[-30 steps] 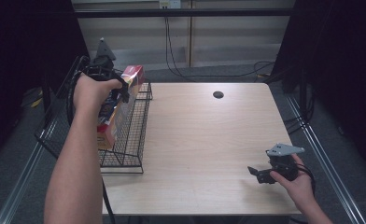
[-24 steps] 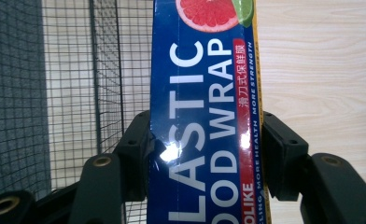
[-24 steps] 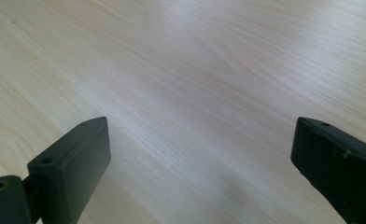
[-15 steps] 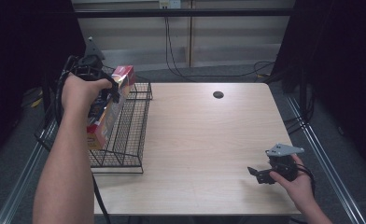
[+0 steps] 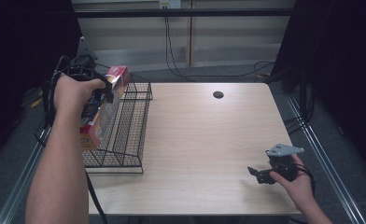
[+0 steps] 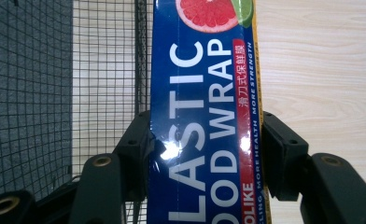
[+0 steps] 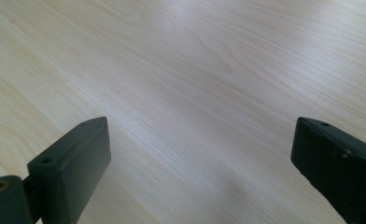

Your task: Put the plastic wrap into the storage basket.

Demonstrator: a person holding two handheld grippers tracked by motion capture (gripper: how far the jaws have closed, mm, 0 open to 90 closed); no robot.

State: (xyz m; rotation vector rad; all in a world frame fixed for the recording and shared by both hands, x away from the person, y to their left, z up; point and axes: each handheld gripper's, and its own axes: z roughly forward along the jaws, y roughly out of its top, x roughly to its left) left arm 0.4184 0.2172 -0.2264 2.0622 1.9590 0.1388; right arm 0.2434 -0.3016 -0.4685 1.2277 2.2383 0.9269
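A long plastic food wrap box (image 5: 102, 111), blue with red and yellow ends, hangs tilted over the black wire basket (image 5: 133, 126) at the table's left edge. My left gripper (image 5: 107, 89) is shut on it near its upper end. In the left gripper view the box (image 6: 204, 116) fills the gap between both jaws, a grapefruit picture at its top, with the basket mesh (image 6: 102, 70) behind. My right gripper (image 5: 256, 173) rests low over the table's front right, open, and its own view shows bare wood (image 7: 195, 93) between the wide-apart jaws of the right gripper (image 7: 200, 154).
The light wooden table (image 5: 204, 135) has a dark cable hole (image 5: 218, 94) near its far edge. Metal rails run along both sides of the table. Cables lie on the floor behind it.
My left hand has carried the box leftward and slightly down toward the basket's outer side. The right gripper has stayed where it was.
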